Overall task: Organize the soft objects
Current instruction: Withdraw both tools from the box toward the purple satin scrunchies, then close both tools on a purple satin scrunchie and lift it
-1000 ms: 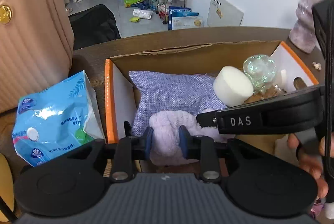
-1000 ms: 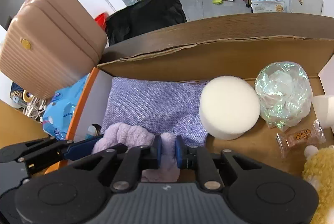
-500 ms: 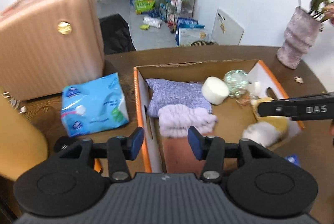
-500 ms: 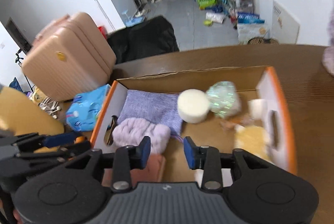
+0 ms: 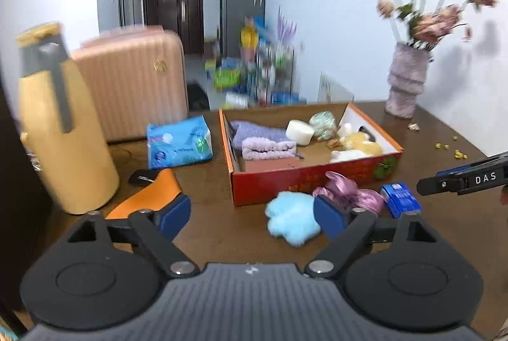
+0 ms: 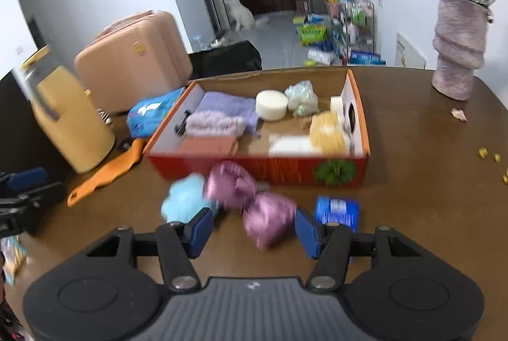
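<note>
An orange cardboard box (image 5: 304,179) (image 6: 260,166) on the brown table holds a lilac folded towel (image 5: 268,148) (image 6: 214,123), a purple pouch (image 6: 228,106), a white sponge (image 5: 299,132) (image 6: 271,104) and yellow and white plush items (image 6: 327,131). In front of the box lie a light blue fluffy piece (image 5: 290,218) (image 6: 185,201) and a pink satin bundle (image 5: 349,191) (image 6: 250,201). My left gripper (image 5: 252,214) is open and empty above the table before the box. My right gripper (image 6: 250,231) is open and empty, over the pink bundle.
A blue tissue pack (image 5: 179,142), a yellow jug (image 5: 60,131), an orange shoehorn-like tool (image 6: 104,172) and a black item lie left of the box. A small blue packet (image 6: 338,209) lies at front right. A vase (image 6: 458,45) stands at the back right. A pink suitcase stands behind the table.
Both grippers let go of the lilac towel in the box, opened wide and pulled back and up from the box to the table's front.
</note>
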`<state>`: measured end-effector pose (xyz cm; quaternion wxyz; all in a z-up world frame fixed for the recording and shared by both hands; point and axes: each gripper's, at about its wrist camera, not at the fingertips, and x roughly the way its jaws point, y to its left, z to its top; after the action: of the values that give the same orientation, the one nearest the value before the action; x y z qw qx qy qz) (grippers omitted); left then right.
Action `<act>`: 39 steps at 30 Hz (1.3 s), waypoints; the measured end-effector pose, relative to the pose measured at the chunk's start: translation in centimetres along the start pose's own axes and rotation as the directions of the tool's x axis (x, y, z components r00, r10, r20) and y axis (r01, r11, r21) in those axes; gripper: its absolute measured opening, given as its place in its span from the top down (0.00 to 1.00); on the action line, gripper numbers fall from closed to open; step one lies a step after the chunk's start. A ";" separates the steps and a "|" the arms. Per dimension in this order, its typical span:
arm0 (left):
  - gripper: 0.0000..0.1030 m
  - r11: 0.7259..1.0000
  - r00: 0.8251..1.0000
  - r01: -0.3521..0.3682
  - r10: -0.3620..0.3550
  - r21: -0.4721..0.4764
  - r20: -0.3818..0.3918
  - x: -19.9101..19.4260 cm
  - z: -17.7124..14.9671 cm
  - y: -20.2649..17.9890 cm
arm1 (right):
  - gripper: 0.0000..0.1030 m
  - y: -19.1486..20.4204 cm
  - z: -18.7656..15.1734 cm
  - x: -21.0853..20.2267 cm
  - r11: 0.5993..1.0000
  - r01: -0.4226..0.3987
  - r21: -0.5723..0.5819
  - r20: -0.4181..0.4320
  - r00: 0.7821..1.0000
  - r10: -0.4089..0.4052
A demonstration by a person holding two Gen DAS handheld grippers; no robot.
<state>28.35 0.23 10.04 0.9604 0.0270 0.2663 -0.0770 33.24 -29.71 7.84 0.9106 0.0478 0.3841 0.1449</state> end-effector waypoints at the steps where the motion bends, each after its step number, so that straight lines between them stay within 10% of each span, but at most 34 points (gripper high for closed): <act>1: 0.07 1.000 0.999 -0.027 0.027 0.000 0.036 -1.5 -1.6 -0.2 | 0.44 0.5 -1.7 -0.8 1.000 -0.003 -0.013 0.032 0.999 0.003; 6: 0.02 0.996 0.993 -0.072 0.077 -0.051 0.093 -7.2 -9.4 -1.8 | 0.33 1.6 -10.9 -5.3 0.999 -0.036 0.012 0.174 0.984 0.033; 15: 0.01 0.988 0.999 -0.017 0.011 -0.151 -0.042 -10.1 -16.3 -2.8 | 0.28 4.5 -20.9 -7.0 0.989 -0.117 0.090 0.080 0.991 0.110; 31: 0.03 0.982 0.995 0.098 -0.100 -0.160 -0.007 -2.0 -10.6 -3.5 | 0.39 0.7 -15.0 -3.3 0.991 -0.065 0.114 0.134 0.990 0.049; 39: 0.36 0.956 0.960 0.279 -0.279 -0.093 0.019 11.3 -2.0 -6.5 | 0.52 -2.4 -5.2 5.1 0.990 -0.043 0.134 0.194 0.981 0.016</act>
<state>35.88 -7.47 2.40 0.9408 -0.0566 0.2683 -0.1992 33.46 -30.59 0.22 0.9358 0.1299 0.3024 0.1261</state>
